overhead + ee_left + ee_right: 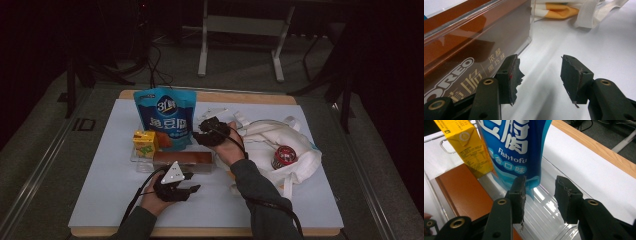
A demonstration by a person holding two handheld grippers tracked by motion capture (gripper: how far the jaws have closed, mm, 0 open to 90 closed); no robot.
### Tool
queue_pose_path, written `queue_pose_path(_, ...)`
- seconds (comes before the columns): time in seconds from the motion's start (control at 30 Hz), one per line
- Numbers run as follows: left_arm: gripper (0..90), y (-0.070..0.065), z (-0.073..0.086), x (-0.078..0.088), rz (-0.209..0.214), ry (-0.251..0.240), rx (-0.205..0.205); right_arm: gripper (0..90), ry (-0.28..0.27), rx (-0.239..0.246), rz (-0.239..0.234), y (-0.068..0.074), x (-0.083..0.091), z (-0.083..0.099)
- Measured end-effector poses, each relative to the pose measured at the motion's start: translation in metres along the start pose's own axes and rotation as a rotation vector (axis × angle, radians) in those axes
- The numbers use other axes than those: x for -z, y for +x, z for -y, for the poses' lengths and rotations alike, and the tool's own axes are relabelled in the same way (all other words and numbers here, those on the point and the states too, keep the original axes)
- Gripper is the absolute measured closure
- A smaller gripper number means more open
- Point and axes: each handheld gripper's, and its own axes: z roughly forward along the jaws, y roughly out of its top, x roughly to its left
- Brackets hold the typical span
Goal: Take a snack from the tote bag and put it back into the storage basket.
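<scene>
From the high view I have my right gripper [212,131] up at the clear plastic tray [136,156], just to the right of the blue Fishtofu pouch [163,116] that stands upright in it. In the right gripper view the jaws stand partly apart with nothing pressed between the pads; the pouch's lower corner [510,152] sits just beyond the left pad, close to it, though I cannot tell whether they touch. The ribbed tray floor [549,207] shows through the gap. A yellow drink carton [145,143] stands tilted at the pouch's left, and the brown Oreo box [182,160] lies flat along the tray's near side. My left gripper [176,187] rests low on the white table cover [100,190], just in front of that box; in the left gripper view its jaws are about half open and empty, the left pad near the box's printed face [469,67] but off it, bare cover between the pads. To the right lies a cream cloth tote bag [280,137] with a red-topped can [284,156] resting on it, well apart from both grippers
</scene>
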Motion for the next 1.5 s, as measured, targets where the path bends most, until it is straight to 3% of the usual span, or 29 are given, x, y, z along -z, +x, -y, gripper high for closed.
queue_pose_path(0.53, 47.7, 0.0, 0.0, 0.0, -0.002, 0.001, -0.001, 58.4, -0.026, 0.001, -0.026, -0.002, 0.019, 0.009)
queue_pose_path(1.03, 47.7, 0.0, 0.0, 0.0, -0.001, 0.001, -0.001, 56.0, -0.016, 0.002, -0.018, -0.007, 0.034, 0.017)
queue_pose_path(1.5, 47.7, 0.0, 0.0, 0.0, -0.002, 0.0, 0.0, 59.2, -0.018, -0.002, -0.014, -0.014, 0.053, 0.027)
